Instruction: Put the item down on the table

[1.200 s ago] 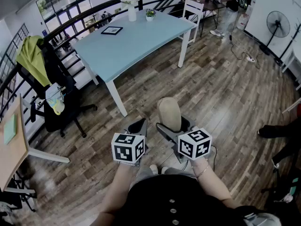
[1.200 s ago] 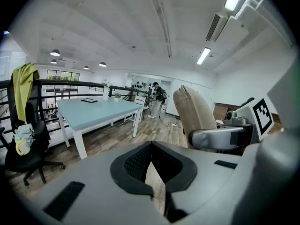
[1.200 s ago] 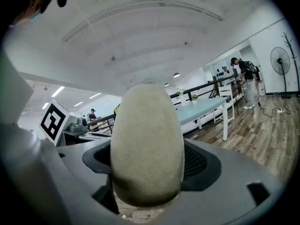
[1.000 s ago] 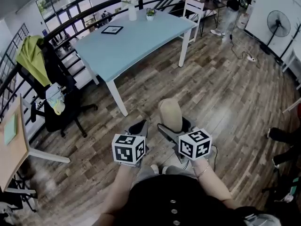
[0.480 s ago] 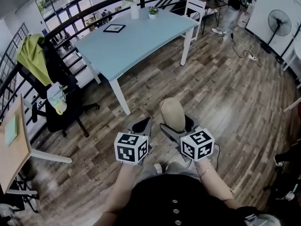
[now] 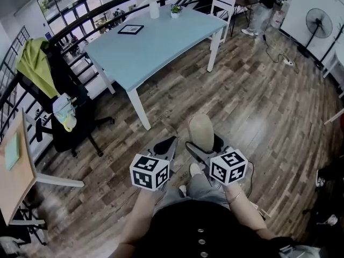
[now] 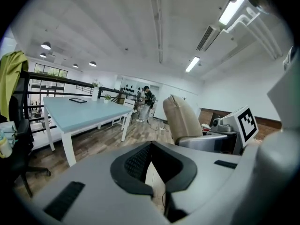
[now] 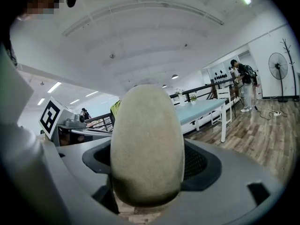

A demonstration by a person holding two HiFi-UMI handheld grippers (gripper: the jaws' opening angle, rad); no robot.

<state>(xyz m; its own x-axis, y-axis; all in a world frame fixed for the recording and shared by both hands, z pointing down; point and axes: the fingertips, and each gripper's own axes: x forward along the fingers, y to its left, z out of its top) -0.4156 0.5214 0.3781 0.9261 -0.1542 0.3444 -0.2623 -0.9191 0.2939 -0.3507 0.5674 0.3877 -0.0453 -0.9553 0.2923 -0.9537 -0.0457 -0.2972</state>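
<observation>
A beige, egg-shaped item [image 6: 201, 133] stands upright in my right gripper [image 6: 204, 145], whose jaws are shut on its lower part. It fills the middle of the right gripper view as the item [image 8: 146, 144]. In the left gripper view the item [image 7: 182, 118] shows to the right. My left gripper [image 6: 165, 146] is beside it at the same height, shut with nothing in it, its fingertips [image 7: 149, 150] touching. Both are held over the wooden floor, well short of the light blue table [image 6: 156, 44], which stands ahead and to the left.
On the table's far end are a black picture frame [image 6: 130, 29], a white vase [image 6: 154, 7] and a small plant [image 6: 176, 9]. A black office chair [image 6: 64, 120] draped with a green jacket stands at left, a wooden desk [image 6: 12, 168] nearer. A white chair [image 6: 221, 7] and a fan [image 6: 318, 24] lie beyond.
Both grippers have slid a little lower and to the right in the head view, the item still held. The person's shoe now shows between them. The dark shoe at right has gone.
</observation>
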